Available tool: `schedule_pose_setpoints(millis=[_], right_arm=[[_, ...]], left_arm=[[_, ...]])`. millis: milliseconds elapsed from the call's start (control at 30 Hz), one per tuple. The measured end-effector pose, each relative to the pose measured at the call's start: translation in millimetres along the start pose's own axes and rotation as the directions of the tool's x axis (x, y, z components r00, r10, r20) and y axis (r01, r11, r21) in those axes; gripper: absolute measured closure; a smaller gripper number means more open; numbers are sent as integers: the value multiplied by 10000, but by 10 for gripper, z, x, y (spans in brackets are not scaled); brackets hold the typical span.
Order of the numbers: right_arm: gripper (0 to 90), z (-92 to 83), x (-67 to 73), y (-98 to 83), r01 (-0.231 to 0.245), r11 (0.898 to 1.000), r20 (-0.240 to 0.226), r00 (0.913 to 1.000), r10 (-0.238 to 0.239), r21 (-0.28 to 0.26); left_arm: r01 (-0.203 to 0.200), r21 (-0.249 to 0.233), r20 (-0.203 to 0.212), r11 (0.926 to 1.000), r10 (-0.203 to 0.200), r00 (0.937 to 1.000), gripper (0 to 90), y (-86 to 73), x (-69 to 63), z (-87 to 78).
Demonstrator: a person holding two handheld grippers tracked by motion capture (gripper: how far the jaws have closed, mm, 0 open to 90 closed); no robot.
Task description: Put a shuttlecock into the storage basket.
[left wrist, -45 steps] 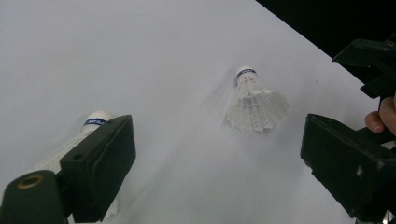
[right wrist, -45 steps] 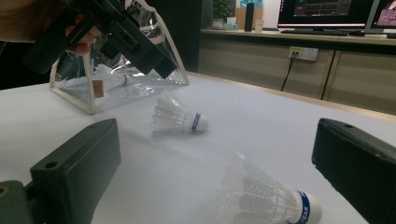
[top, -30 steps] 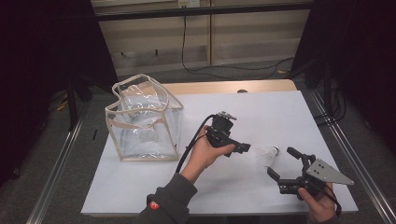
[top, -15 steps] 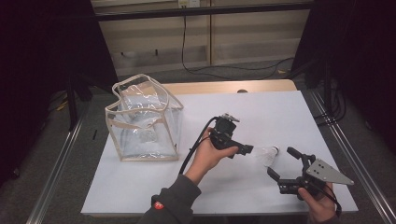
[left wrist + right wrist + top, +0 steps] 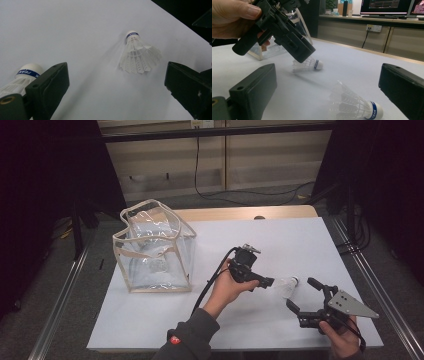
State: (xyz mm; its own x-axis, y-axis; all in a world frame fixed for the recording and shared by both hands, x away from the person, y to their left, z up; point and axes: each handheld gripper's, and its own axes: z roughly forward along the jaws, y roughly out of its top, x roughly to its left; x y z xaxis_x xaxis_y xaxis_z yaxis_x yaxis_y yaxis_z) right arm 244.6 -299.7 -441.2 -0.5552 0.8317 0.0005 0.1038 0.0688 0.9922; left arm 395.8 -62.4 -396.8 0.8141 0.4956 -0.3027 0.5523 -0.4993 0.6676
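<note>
Lower now, my left gripper [image 5: 267, 283] hangs spread above one shuttlecock [image 5: 138, 53]. My right gripper [image 5: 305, 297] gapes too. Both shuttlecocks lie ungrasped; the clear bag [image 5: 155, 247] waits.

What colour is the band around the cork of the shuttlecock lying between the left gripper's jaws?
Blue, with white lettering, on the shuttlecock; the left gripper view shows it best.

Count: 2 shuttlecocks, one [image 5: 308, 64] and another [image 5: 354, 106]; 1 clear bag [image 5: 154, 247]; 1 white table [image 5: 150, 320]; 2 grippers, left [image 5: 265, 282], right [image 5: 305, 295].
</note>
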Motion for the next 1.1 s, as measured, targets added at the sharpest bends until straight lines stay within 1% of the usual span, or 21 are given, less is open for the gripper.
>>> schedule_pose_setpoints(millis=[200, 500, 567, 633, 733, 967, 1100], right_arm=[[15, -3, -3, -1, -20, 10000, 25, 10000, 20, -5], [16, -3, 1, 0, -29, 10000, -3, 10000, 29, 15], [15, -4, 1, 1, -20, 10000, 3, 10000, 20, 8], [15, -4, 0, 1, -18, 10000, 6, 10000, 18, 12], [15, -3, -2, 0, -23, 10000, -2, 10000, 23, -6], [15, -1, 0, 0, -24, 10000, -6, 10000, 24, -4], [15, -1, 2, -1, -34, 10000, -8, 10000, 34, 4]], left_arm=[[-94, -28, 23, 10000, 95, 10000, 60, -2, 8, 35], [-190, 78, -174, 9998, 191, 9997, 60, -15, 4, 113], [-115, 62, -149, 9999, 115, 9998, 61, -18, 4, 132], [-155, 87, -219, 9998, 157, 9996, 61, -19, 8, 143], [-215, 110, -203, 9997, 217, 9996, 62, -20, 14, 155], [-208, 53, -157, 9998, 209, 9997, 67, -14, -6, 183], [-307, 65, -209, 9995, 308, 9993, 72, -4, -18, 204]])
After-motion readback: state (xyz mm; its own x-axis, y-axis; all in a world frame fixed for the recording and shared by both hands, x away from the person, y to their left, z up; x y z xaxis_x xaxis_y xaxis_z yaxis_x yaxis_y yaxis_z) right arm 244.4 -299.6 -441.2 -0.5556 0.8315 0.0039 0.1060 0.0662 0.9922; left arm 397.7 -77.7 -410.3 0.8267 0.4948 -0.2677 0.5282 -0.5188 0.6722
